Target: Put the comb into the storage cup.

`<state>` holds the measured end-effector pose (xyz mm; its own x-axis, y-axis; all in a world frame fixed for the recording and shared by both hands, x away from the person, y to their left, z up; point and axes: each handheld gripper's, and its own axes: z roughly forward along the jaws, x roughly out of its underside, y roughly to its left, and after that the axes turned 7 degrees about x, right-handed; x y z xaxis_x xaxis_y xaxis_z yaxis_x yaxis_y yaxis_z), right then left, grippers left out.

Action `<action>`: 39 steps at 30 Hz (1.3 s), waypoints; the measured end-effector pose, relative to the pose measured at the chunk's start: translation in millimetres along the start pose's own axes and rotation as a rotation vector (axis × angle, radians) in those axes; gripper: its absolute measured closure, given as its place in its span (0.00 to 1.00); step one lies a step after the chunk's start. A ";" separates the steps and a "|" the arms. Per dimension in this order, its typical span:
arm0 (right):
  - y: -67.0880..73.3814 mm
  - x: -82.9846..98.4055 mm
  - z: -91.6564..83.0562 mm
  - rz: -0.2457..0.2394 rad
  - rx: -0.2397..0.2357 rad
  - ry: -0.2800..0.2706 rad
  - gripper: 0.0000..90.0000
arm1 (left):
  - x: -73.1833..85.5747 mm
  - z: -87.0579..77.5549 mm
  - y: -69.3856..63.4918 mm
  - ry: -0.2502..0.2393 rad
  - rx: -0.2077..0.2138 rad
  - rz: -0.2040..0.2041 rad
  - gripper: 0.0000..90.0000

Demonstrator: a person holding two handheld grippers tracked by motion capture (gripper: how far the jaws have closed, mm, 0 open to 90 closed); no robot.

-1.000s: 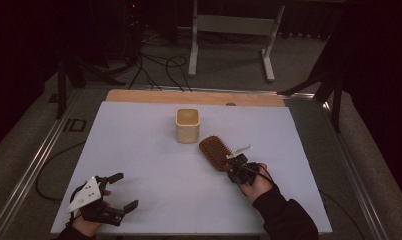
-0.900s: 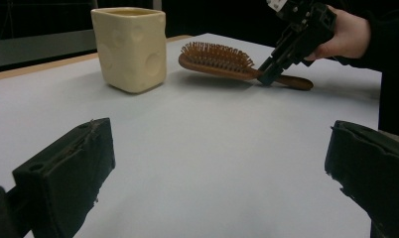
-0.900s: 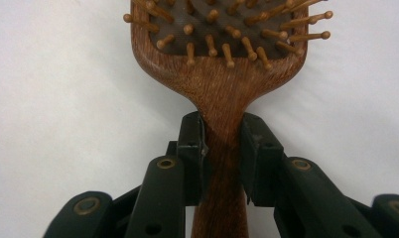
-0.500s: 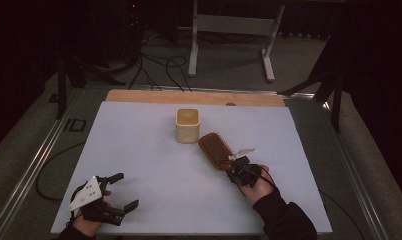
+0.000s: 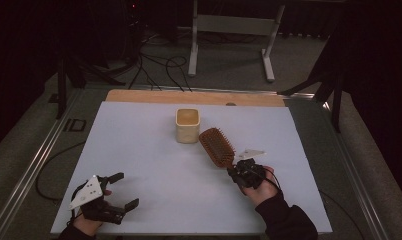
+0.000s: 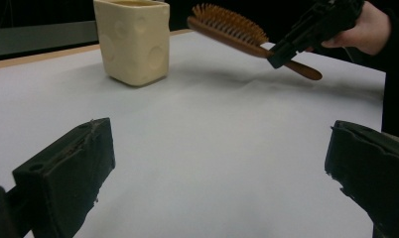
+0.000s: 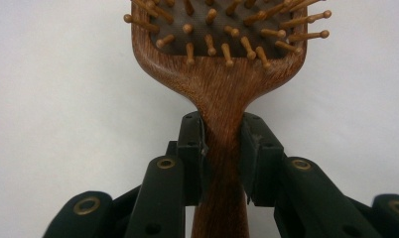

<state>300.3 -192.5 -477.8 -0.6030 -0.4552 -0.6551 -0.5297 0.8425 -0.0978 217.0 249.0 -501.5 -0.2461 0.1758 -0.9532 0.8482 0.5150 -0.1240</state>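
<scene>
Nearest the person's edge of the white table (image 5: 149, 150), at the front left corner, the left gripper (image 5: 123, 192) rests low with its jaws spread wide apart and nothing between them; in the left gripper view the two black jaws stand at either side with bare tabletop in the gap. Across from it, toward the front right, the right gripper (image 5: 237, 172) is clamped on the neck of a wooden paddle hairbrush (image 5: 216, 146), and the right gripper view shows both pads (image 7: 192, 148) pressing the handle just below where it widens into the head. Beyond these jaws the brush head points away and to the left, bristles up, and the left gripper view shows it lifted clear of the table with its shadow below and the handle end sticking out behind the grip. Just past the brush head, close to it but apart, stands a cream square cup (image 5: 187, 125) with dimpled sides, upright and open at the top. Farther back, a wooden strip (image 5: 139, 96) runs along the table's far edge.
</scene>
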 end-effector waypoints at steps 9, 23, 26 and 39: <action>3.3 -0.4 -11.5 -0.004 0.005 -0.064 0.82 | -8.3 -0.6 0.8 0.004 -0.039 -0.023 0.00; 5.7 0.1 -29.4 0.010 -0.001 -0.131 0.82 | -38.3 12.9 3.7 0.065 -0.039 -0.050 0.00; 6.4 -1.0 -30.8 0.012 -0.004 -0.145 0.82 | -45.0 17.4 4.4 0.079 -0.035 -0.054 0.00; 11.7 -3.2 -31.4 0.003 -0.015 -0.153 0.82 | -78.1 39.0 2.0 0.110 0.027 -0.061 0.00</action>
<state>277.3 -190.1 -453.4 -0.5073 -0.4030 -0.7617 -0.5379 0.8386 -0.0854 256.2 203.6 -438.0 -0.3469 0.2367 -0.9076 0.8420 0.5048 -0.1902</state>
